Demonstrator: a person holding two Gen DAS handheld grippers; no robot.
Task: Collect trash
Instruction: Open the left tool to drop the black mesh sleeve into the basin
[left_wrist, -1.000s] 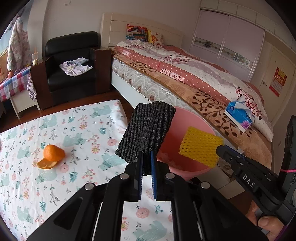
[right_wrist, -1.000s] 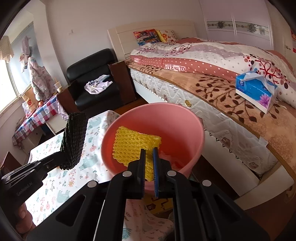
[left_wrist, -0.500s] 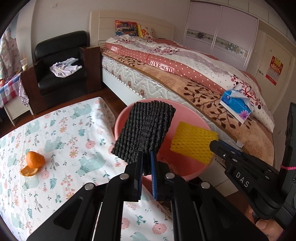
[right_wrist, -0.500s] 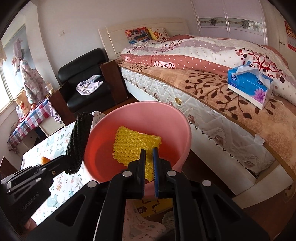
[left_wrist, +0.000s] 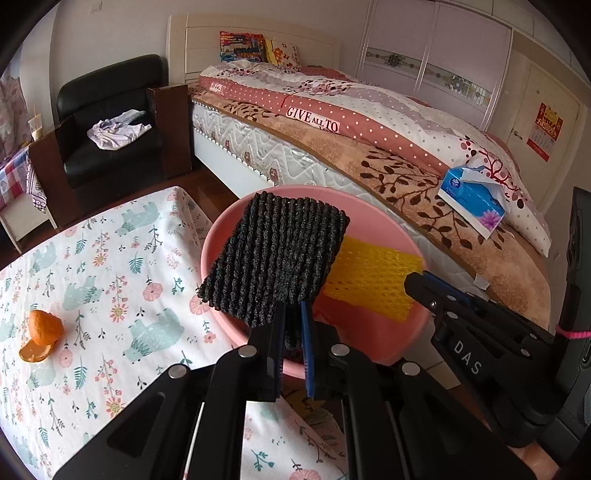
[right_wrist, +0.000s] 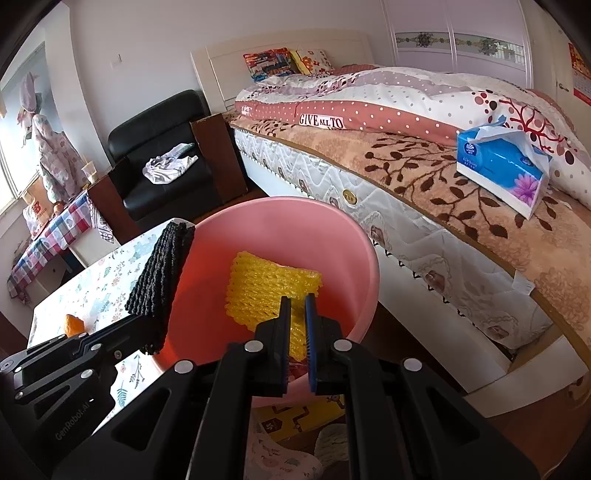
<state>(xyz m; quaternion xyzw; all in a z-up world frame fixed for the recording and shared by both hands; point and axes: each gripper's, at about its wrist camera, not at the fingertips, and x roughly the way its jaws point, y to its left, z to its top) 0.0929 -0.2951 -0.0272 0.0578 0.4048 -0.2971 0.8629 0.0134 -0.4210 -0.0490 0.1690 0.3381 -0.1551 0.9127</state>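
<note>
Pinching black foam netting (left_wrist: 275, 254), the left hand-held gripper (left_wrist: 293, 325) hangs near the pink bin (right_wrist: 364, 258) rim. Released there, it could fall onto the bench (left_wrist: 110, 273). The right hand-held gripper (right_wrist: 297, 314) pinches yellow netting (right_wrist: 267, 288) well inside.

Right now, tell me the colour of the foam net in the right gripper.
Yellow foam net, seen best in the right wrist view, over the pink bin.

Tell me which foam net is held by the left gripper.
The black foam net, pinched in the left gripper; the yellow foam net sits in the right gripper.
</note>
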